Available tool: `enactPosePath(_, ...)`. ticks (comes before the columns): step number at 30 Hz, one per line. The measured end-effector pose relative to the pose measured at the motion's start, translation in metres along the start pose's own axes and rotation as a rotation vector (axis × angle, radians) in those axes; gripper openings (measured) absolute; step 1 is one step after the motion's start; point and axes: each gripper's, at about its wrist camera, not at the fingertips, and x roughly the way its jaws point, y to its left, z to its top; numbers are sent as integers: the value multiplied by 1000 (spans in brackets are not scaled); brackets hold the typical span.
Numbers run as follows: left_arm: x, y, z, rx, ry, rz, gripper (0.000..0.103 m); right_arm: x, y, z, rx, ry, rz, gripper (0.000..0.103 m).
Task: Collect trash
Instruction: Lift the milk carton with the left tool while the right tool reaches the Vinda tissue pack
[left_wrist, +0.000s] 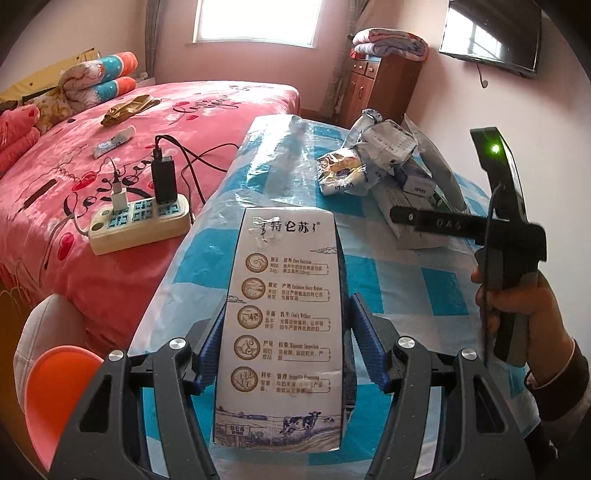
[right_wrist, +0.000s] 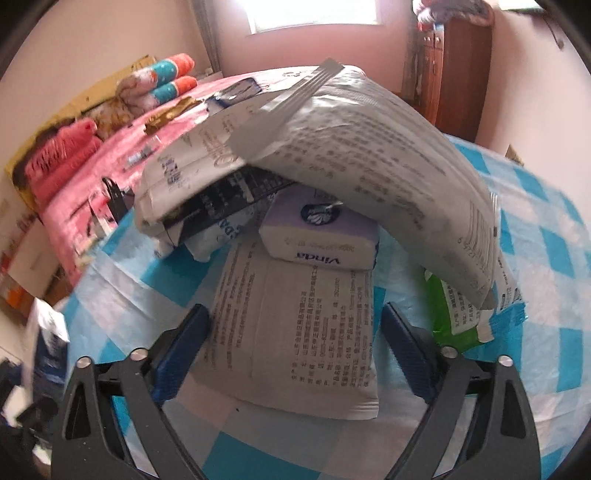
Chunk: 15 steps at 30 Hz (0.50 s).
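My left gripper is shut on a white milk carton with printed text and holds it above the blue-checked table. A pile of trash wrappers lies at the table's far right, and my right gripper shows there as a black tool in a hand. In the right wrist view my right gripper is open, its blue pads on either side of a flat white printed wrapper. A Vinda tissue pack rests on that wrapper's far end. A large grey bag arches over them.
A pink bed stands left of the table, with a power strip and chargers on it. An orange container sits at lower left. A green wrapper lies right of the pile. A wooden cabinet stands behind.
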Motion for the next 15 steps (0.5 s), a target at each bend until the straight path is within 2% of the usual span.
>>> enactPosePath(3, -1, 0, 0, -7, -3, -8, 64, -3, 6, -4, -27, -9, -16, 80)
enactPosePath(15, -10, -8, -9, 1, -11, -41, 64, -28, -8, -35, 5, -13, 26, 76)
